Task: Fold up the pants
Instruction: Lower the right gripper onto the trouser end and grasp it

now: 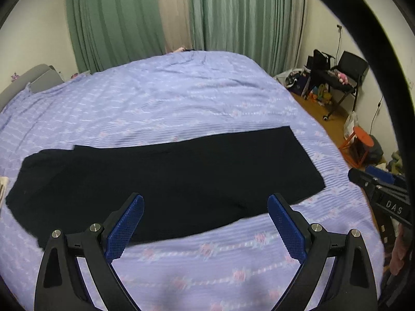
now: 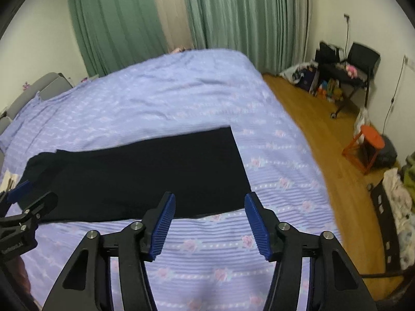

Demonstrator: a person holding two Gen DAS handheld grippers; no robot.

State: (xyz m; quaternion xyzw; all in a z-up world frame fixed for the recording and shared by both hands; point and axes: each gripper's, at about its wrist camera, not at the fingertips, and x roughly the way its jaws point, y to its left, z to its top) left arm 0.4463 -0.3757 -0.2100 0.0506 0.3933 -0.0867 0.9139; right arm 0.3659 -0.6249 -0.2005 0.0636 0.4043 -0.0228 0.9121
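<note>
Black pants [image 1: 168, 178] lie flat in a long strip across the purple bedspread [image 1: 155, 98], one leg on the other, waist end left, hem end right. My left gripper [image 1: 205, 202] is open and empty, hovering above the pants' near edge around the middle. In the right wrist view the pants [image 2: 145, 178] reach to a straight hem end. My right gripper [image 2: 208, 199] is open and empty above the near corner of that hem end. The right gripper also shows at the right edge of the left wrist view [image 1: 363, 181], and the left gripper at the left edge of the right wrist view [image 2: 23, 197].
The bed fills most of both views; a grey headboard [image 1: 31, 80] is at far left. Green curtains [image 1: 116, 20] hang behind. Wooden floor [image 2: 324, 134] lies right of the bed, with an orange stool [image 2: 368, 145], a black chair [image 2: 360, 62], bags and clutter.
</note>
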